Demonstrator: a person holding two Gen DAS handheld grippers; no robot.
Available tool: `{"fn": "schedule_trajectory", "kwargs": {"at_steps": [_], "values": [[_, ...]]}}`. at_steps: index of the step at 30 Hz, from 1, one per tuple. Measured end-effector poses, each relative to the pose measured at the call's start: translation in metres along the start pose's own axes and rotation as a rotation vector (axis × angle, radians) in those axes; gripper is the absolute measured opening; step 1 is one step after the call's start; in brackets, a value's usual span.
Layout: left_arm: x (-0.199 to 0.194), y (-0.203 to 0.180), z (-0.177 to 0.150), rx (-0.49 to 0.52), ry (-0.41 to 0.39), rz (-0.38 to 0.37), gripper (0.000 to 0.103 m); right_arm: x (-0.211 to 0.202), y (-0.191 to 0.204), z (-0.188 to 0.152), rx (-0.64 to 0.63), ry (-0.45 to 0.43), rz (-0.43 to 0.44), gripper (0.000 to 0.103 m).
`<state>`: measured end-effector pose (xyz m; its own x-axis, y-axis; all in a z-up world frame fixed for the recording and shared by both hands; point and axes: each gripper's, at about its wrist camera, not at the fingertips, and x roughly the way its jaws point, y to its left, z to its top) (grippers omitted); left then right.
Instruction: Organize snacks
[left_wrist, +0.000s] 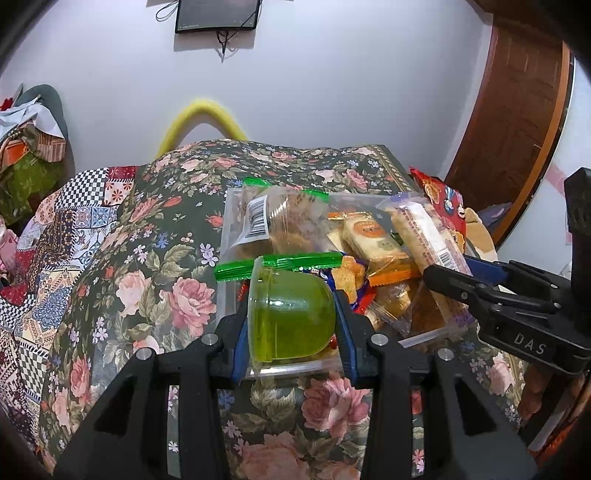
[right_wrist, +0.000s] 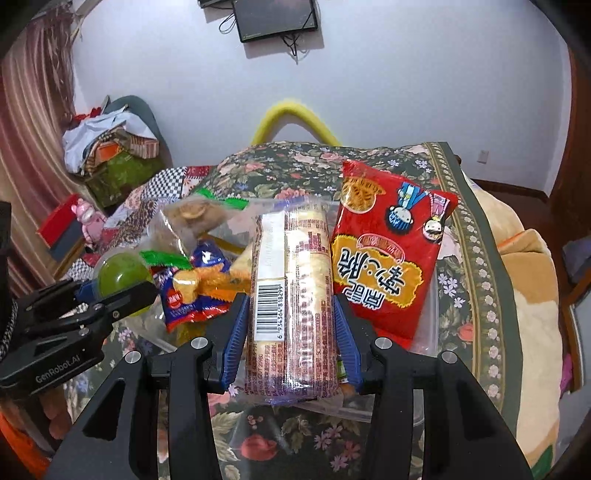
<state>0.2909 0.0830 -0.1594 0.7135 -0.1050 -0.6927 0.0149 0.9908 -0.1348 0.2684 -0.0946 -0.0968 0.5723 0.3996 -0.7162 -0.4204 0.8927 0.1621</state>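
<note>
Both angled downward, left gripper (left_wrist: 291, 317) clamps the jelly cup (left_wrist: 290, 314), right gripper (right_wrist: 290, 325) the biscuit pack (right_wrist: 291, 295).

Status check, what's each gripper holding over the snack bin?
Left gripper shut on green jelly cup. Right gripper shut on cracker pack. Both over clear bin, already heaped with snacks.
</note>
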Motion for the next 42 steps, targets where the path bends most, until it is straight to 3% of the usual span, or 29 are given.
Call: {"fn": "schedule_trajectory", "kwargs": {"at_steps": [5, 9, 19, 31, 37, 42], "values": [[-0.003, -0.005, 0.001, 0.018, -0.013, 0.013, 0.045, -0.003, -0.002, 0.003, 0.01, 0.006, 0.001, 0.044], [-0.013, -0.006, 0.003, 0.016, -0.031, 0.018, 0.051, -0.009, -0.007, 0.003, 0.037, -0.004, 0.012, 0.057], [-0.064, -0.017, 0.002, 0.034, -0.088, -0.007, 0.051, -0.056, -0.009, 0.003, 0.063, -0.072, 0.024, 0.057], [-0.207, -0.051, -0.003, 0.069, -0.338, -0.054, 0.051, -0.18, 0.026, -0.005, 0.003, -0.295, 0.03, 0.062], [-0.267, -0.068, -0.015, 0.095, -0.45, -0.053, 0.065, -0.231, 0.046, -0.017, -0.029, -0.397, 0.034, 0.069], [-0.294, -0.08, -0.028, 0.111, -0.508, -0.023, 0.075, -0.255, 0.061, -0.028, -0.061, -0.444, 0.029, 0.076]]}}
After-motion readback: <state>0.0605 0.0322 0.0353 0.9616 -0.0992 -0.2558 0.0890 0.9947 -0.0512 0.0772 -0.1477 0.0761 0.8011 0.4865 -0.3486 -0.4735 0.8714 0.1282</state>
